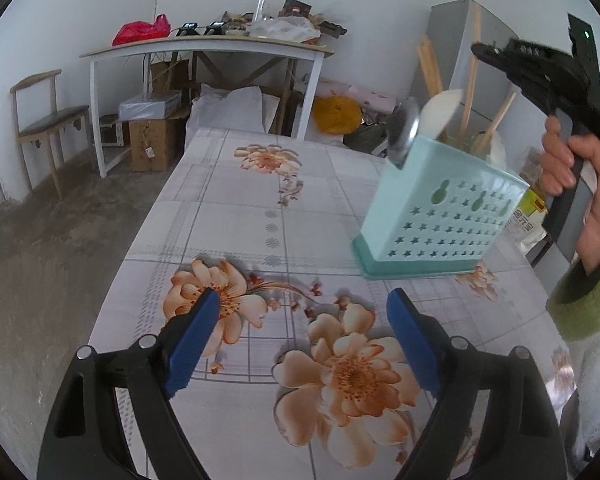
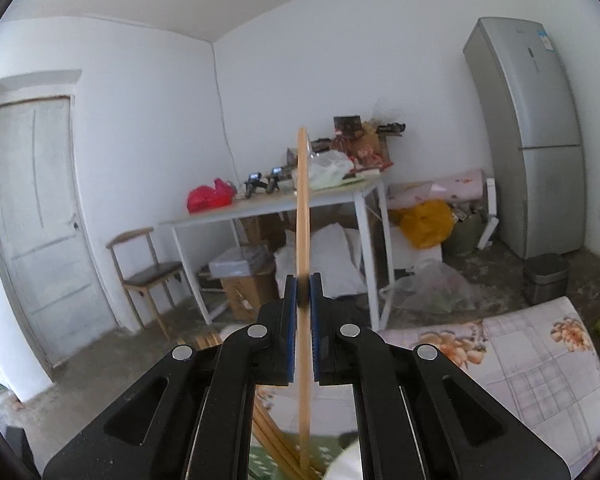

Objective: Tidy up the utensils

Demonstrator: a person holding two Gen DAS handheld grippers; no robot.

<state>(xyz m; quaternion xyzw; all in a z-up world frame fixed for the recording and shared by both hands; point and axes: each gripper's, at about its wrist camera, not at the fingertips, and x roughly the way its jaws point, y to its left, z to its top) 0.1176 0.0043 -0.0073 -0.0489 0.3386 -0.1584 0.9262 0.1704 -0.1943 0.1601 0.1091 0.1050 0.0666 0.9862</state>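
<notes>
Here the mint-green utensil holder (image 1: 440,216) stands on the flowered tablecloth (image 1: 236,216), and everything else can be placed from it. Its front wall is pierced with star-shaped holes, and it sits on a darker green base. Out of its top stick a metal spoon bowl (image 1: 405,128) at the left corner, a white ladle-like head (image 1: 444,110) just beside that, and several wooden chopsticks (image 1: 470,92) leaning toward the back.

The left gripper (image 1: 300,312) hangs over the cloth in front of the holder and to its left, well short of it. Its blue pads (image 1: 192,340) are spread wide with nothing between them but printed flowers.

To the right of the holder and above it, a hand (image 1: 580,184) in a green sleeve (image 1: 588,296) grasps the handle of the right gripper (image 2: 303,292). In its own view the jaws are pinching a single wooden chopstick (image 2: 303,208), which stands nearly upright between the pads and runs on down past them toward more chopsticks (image 2: 276,440) at the bottom edge.

Behind the holder, across the floor, are a cluttered white table (image 1: 204,46), a wooden chair (image 1: 48,120) and a grey refrigerator (image 2: 536,136).
</notes>
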